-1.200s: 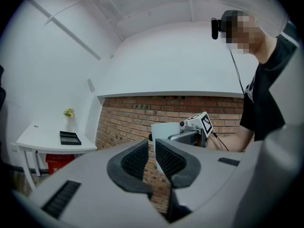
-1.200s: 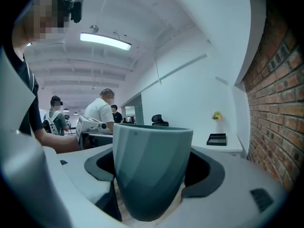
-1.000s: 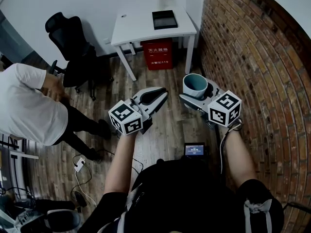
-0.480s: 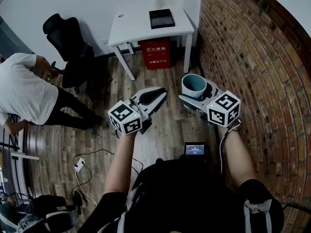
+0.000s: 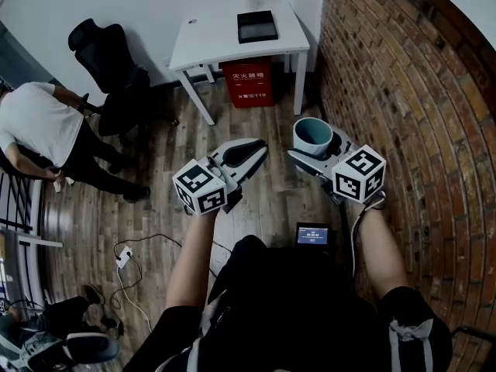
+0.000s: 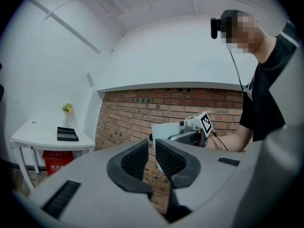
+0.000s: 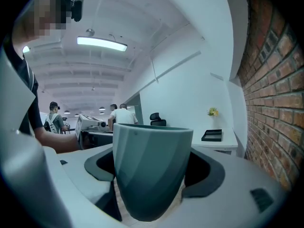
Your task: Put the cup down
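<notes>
A teal cup (image 5: 312, 136) stands upright between the jaws of my right gripper (image 5: 310, 147), which is shut on its sides and holds it in the air above the wooden floor. In the right gripper view the cup (image 7: 152, 170) fills the gap between the dark pads (image 7: 209, 172). My left gripper (image 5: 246, 152) hangs beside it on the left, its jaws almost together and nothing between them. In the left gripper view the pads (image 6: 173, 160) leave only a slit, and the cup (image 6: 165, 129) shows behind them.
A white table (image 5: 209, 41) with a black tray (image 5: 257, 25) stands ahead against the wall, with a red box (image 5: 249, 82) under it. A brick wall (image 5: 403, 107) runs along the right. A black office chair (image 5: 108, 64) and a person in a white shirt (image 5: 39, 122) are at the left.
The person in the white shirt has straightened up and moved away to the left. Both grippers keep their pose, and the cup stays gripped.
</notes>
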The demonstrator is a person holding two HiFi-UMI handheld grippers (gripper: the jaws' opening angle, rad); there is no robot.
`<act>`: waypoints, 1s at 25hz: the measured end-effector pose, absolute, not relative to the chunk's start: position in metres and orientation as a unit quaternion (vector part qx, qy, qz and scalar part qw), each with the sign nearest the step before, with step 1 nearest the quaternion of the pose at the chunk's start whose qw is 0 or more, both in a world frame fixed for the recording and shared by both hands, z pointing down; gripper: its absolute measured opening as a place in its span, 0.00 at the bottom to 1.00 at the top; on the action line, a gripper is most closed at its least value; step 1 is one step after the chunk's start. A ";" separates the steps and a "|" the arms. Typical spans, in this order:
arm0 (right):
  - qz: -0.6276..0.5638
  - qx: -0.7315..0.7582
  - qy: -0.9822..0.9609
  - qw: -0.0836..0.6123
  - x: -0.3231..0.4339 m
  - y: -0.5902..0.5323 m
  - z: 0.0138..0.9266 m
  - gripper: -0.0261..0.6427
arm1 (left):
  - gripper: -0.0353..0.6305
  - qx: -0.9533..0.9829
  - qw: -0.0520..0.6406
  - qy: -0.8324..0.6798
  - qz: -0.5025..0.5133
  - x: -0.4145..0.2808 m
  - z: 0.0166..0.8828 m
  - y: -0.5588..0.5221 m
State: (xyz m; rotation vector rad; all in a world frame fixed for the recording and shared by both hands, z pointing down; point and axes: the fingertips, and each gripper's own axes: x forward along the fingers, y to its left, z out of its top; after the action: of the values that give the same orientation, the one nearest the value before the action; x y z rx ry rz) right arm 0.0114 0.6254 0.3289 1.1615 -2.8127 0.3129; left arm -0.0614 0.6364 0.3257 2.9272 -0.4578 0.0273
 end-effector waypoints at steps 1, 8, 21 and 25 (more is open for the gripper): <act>0.103 0.379 -0.919 0.042 0.014 0.622 0.331 0.63 | 0.13 0.984 0.090 -0.155 0.012 -0.060 0.328 0.633; 0.117 0.381 -0.916 0.044 0.027 0.586 0.345 0.63 | 0.13 0.982 0.101 -0.158 0.016 -0.053 0.342 0.594; 0.131 0.416 -0.899 0.053 0.022 0.405 0.362 0.63 | 0.13 0.987 0.099 -0.123 0.023 -0.054 0.363 0.412; 0.132 0.419 -0.897 0.059 0.003 0.340 0.353 0.63 | 0.13 0.986 0.083 -0.134 0.050 -0.074 0.361 0.342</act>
State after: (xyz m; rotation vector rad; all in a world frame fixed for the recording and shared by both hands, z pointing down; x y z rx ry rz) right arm 0.0031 0.3403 0.3526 1.2683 -2.7162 0.3991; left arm -0.0740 0.3418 0.3609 2.9454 -0.4006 0.1485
